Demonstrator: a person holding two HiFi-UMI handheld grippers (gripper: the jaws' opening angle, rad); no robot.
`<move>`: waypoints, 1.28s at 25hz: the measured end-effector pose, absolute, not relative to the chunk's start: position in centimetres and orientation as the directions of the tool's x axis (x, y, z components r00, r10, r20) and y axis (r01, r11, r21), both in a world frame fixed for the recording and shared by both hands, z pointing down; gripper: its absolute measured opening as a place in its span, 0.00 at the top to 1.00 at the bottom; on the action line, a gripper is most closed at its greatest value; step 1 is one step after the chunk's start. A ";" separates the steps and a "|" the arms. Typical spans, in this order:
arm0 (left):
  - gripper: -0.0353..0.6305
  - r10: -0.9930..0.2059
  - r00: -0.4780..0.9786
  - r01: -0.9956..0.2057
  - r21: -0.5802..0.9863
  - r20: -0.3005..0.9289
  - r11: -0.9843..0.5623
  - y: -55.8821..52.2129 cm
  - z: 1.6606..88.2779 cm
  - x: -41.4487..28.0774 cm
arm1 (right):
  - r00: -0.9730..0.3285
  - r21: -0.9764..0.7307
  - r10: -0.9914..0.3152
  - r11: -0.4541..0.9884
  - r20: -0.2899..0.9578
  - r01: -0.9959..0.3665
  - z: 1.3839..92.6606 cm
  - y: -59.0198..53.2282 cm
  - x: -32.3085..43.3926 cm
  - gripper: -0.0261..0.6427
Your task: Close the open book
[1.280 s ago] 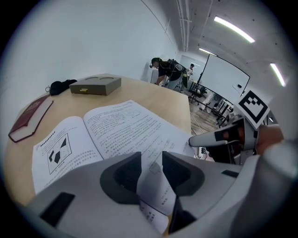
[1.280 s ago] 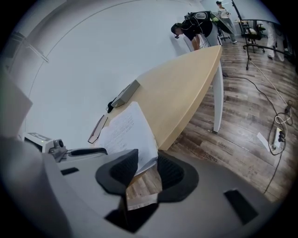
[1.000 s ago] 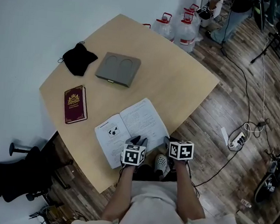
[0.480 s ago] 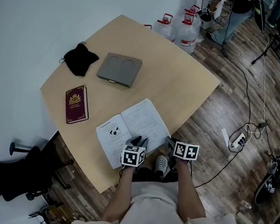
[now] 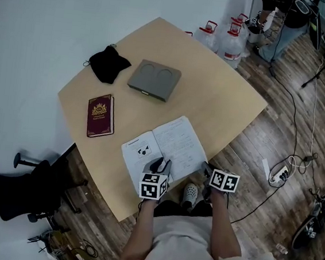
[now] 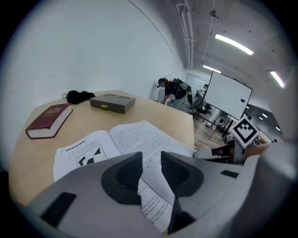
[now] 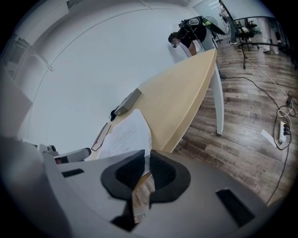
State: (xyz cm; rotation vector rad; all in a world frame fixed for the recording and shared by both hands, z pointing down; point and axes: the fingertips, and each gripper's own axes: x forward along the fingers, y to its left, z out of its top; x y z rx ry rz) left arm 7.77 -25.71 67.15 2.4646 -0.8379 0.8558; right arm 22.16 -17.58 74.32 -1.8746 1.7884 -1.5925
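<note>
- The open book lies on the tabletop at the edge nearest the person, spread flat with its pages facing up. Its right-hand page reaches almost to that edge.
- The left gripper hangs over the near side of the open book, pointing down and away from the person. In the left gripper view its jaws stand well apart. The printed page nearest the person runs up between them, and neither pad presses on it.
- The right gripper sits at the tabletop's near edge, by the book's right-hand corner. Its jaws have just been closing and are now nearly together. In the right gripper view a thin sheaf of the book's right-hand pages is pinched between the pads, and the page beyond them curves up off the wood.
- A red book lies closed near the left edge, well apart from the open one.
- A flat grey box rests toward the far side.
- A black pouch lies just beside the box, by the far-left edge.
</note>
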 end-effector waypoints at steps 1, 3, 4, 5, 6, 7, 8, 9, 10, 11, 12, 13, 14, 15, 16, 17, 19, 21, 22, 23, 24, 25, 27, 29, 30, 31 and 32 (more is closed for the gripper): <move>0.75 -0.414 0.645 -0.651 0.178 0.643 -0.738 -25.8 66.6 7.3 | -0.233 -0.674 -0.778 -0.303 0.583 -0.674 74.3 -17.6 22.1 0.90; 0.76 -0.432 0.653 -0.656 0.179 0.623 -0.734 -25.9 65.7 6.6 | -0.222 -0.667 -0.782 -0.304 0.583 -0.681 74.2 -17.7 22.3 0.90; 0.76 -0.445 0.650 -0.662 0.171 0.616 -0.729 -26.1 65.3 6.1 | -0.217 -0.664 -0.784 -0.304 0.582 -0.683 74.1 -17.7 22.3 0.90; 0.76 -0.460 0.646 -0.671 0.165 0.609 -0.723 -26.2 64.9 5.6 | -0.211 -0.661 -0.785 -0.305 0.582 -0.686 74.0 -17.8 22.3 0.90; 0.77 -0.475 0.643 -0.679 0.161 0.601 -0.716 -26.4 64.6 5.1 | -0.207 -0.657 -0.787 -0.305 0.582 -0.689 73.9 -17.8 22.3 0.90; 0.80 -0.489 0.639 -0.688 0.157 0.593 -0.708 -26.5 64.3 4.5 | -0.202 -0.655 -0.788 -0.306 0.582 -0.691 73.9 -17.7 22.2 0.90; 0.83 -0.502 0.636 -0.696 0.154 0.586 -0.701 -26.5 64.0 4.0 | -0.198 -0.653 -0.789 -0.308 0.582 -0.693 73.8 -17.7 22.2 0.90; 0.86 -0.513 0.633 -0.702 0.152 0.580 -0.695 -26.5 63.8 3.5 | -0.195 -0.651 -0.789 -0.309 0.582 -0.693 73.7 -17.6 22.1 0.90; 0.88 -0.520 0.631 -0.707 0.152 0.575 -0.691 -26.5 63.6 3.0 | -0.192 -0.650 -0.791 -0.309 0.582 -0.695 73.6 -17.6 22.0 0.90; 0.89 -0.524 0.632 -0.710 0.153 0.571 -0.688 -26.4 63.4 2.6 | -0.189 -0.647 -0.792 -0.308 0.580 -0.697 73.5 -17.6 21.9 0.91; 0.91 -0.525 0.634 -0.710 0.157 0.568 -0.687 -26.3 63.3 2.3 | -0.185 -0.645 -0.794 -0.306 0.579 -0.700 73.4 -17.6 21.8 0.91; 0.91 -0.524 0.638 -0.709 0.164 0.564 -0.686 -26.2 63.1 2.0 | -0.181 -0.642 -0.797 -0.304 0.576 -0.704 73.2 -17.6 21.8 0.91; 0.91 -0.523 0.642 -0.708 0.172 0.561 -0.685 -26.1 63.0 1.7 | -0.175 -0.639 -0.800 -0.303 0.574 -0.707 73.1 -17.6 21.7 0.91; 0.91 -0.522 0.644 -0.709 0.179 0.559 -0.683 -26.0 63.0 1.5 | -0.169 -0.635 -0.803 -0.302 0.571 -0.711 73.0 -17.5 21.6 0.91; 0.92 -0.521 0.645 -0.708 0.181 0.560 -0.682 -25.9 62.9 1.2 | -0.163 -0.631 -0.806 -0.301 0.569 -0.715 72.8 -17.5 21.5 0.91; 0.91 -0.519 0.645 -0.707 0.182 0.561 -0.683 -25.9 62.9 1.0 | -0.158 -0.627 -0.809 -0.299 0.567 -0.720 72.7 -17.6 21.4 0.91; 0.92 -0.516 0.647 -0.705 0.184 0.561 -0.685 -25.8 62.7 0.4 | -0.148 -0.619 -0.813 -0.297 0.563 -0.727 72.2 -17.7 21.1 0.91; 0.92 -0.517 0.648 -0.707 0.189 0.560 -0.681 -25.4 62.5 -0.2 | -0.138 -0.616 -0.817 -0.299 0.561 -0.729 71.7 -17.7 21.0 0.91; 0.92 -0.519 0.646 -0.710 0.192 0.560 -0.678 -25.2 62.4 -0.6 | -0.133 -0.613 -0.819 -0.299 0.558 -0.732 71.4 -17.7 21.0 0.91; 0.91 -0.520 0.644 -0.713 0.194 0.561 -0.674 -25.1 62.3 -1.0 | -0.126 -0.607 -0.822 -0.297 0.555 -0.737 71.1 -17.8 21.0 0.91; 0.91 -0.522 0.642 -0.716 0.196 0.562 -0.670 -24.9 62.2 -1.5 | -0.117 -0.600 -0.826 -0.295 0.552 -0.744 70.7 -17.8 20.9 0.91; 0.91 -0.522 0.640 -0.719 0.198 0.564 -0.667 -24.8 62.0 -1.9 | -0.106 -0.590 -0.830 -0.294 0.548 -0.752 70.5 -17.8 20.8 0.91; 0.91 -0.524 0.637 -0.723 0.201 0.565 -0.661 -24.7 61.8 -3.0 | -0.080 -0.574 -0.837 -0.299 0.542 -0.763 70.1 -17.6 20.6 0.91; 0.91 -0.530 0.634 -0.728 0.205 0.563 -0.654 -25.0 61.5 -4.2 | -0.062 -0.563 -0.840 -0.305 0.539 -0.768 69.7 -17.5 20.5 0.91; 0.91 -0.534 0.633 -0.732 0.209 0.561 -0.648 -25.1 61.4 -4.9 | -0.058 -0.559 -0.841 -0.305 0.539 -0.771 69.5 -17.6 20.4 0.91; 0.91 -0.539 0.630 -0.738 0.214 0.559 -0.640 -25.3 61.2 -5.7 | -0.057 -0.555 -0.841 -0.303 0.539 -0.774 69.2 -17.6 20.2 0.91; 0.91 -0.546 0.627 -0.745 0.220 0.557 -0.630 -25.3 61.1 -6.4 | -0.058 -0.551 -0.840 -0.300 0.539 -0.778 69.0 -17.7 20.0 0.91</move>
